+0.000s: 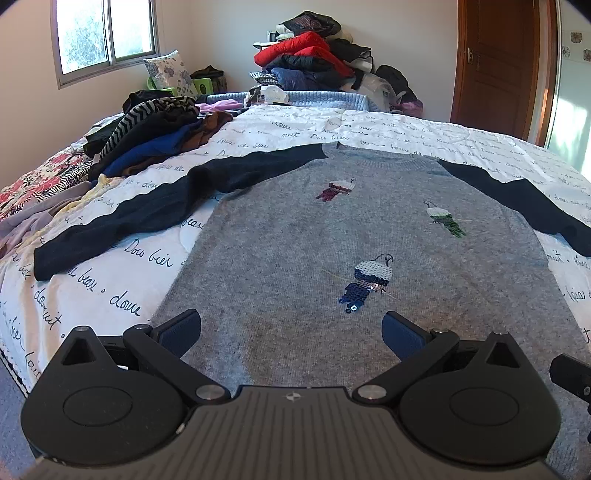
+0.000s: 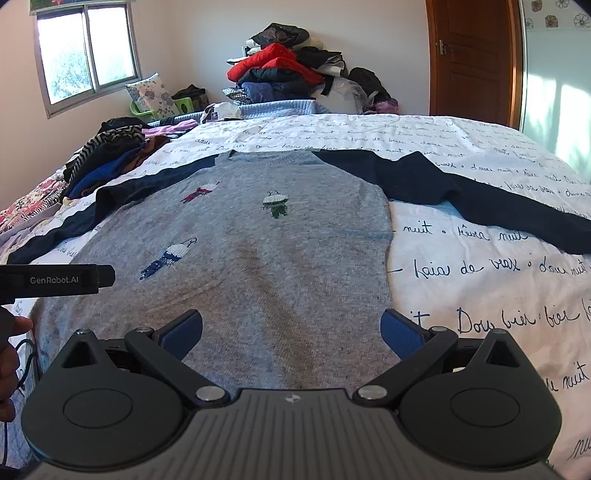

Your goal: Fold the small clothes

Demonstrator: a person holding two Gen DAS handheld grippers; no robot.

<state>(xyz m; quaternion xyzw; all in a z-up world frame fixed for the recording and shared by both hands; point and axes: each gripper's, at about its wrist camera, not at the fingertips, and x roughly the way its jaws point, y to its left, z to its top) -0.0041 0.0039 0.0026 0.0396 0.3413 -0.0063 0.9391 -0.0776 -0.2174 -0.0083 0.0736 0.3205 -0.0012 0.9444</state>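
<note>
Hand (image 2: 11,354) — right view only

A white bedspread (image 1: 332,129) with cursive writing covered the bed. A clothes heap (image 1: 317,55) stood beyond it, near a wooden door (image 1: 498,66) and a window (image 1: 107,33).

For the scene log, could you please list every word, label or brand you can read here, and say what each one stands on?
"GenRobot.AI": white print on the side of the left tool, seen from the right wrist.
"Dou bier", "nuit", "Kaia de veax": looping dark script repeated across the white bedspread; spelling uncertain, most other words too distorted to read.
Grey sweater: sequin birds only, no text.
</note>
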